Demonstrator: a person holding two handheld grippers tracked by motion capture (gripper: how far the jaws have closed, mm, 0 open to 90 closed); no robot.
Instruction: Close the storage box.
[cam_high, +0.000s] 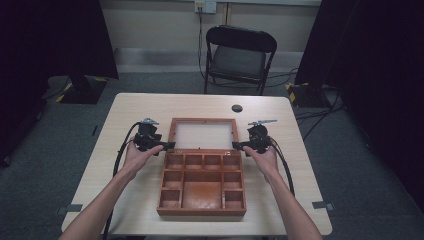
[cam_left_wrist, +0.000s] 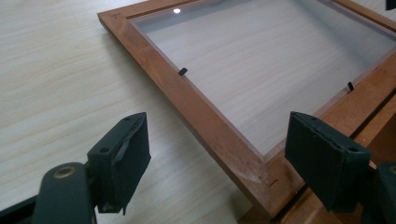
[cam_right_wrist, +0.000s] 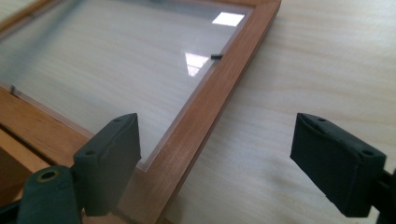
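A wooden box (cam_high: 201, 211) with several compartments lies open on the table. Its glass-paned lid (cam_high: 203, 120) is folded back flat on the tabletop behind it. My left gripper (cam_high: 167, 146) is at the lid's left side by the hinge, open. In the left gripper view the lid frame (cam_left_wrist: 187, 100) runs between the spread jaws of the left gripper (cam_left_wrist: 217, 140). My right gripper (cam_high: 239, 145) is at the lid's right side, open too. In the right gripper view the right gripper (cam_right_wrist: 222, 137) straddles the lid frame (cam_right_wrist: 219, 88), with bare table under one jaw.
A small dark round disc (cam_high: 237, 108) sits on the table (cam_high: 135, 110) behind the lid. A black folding chair (cam_high: 240, 55) stands beyond the far edge. Dark curtains hang at both sides, and cables trail on the floor.
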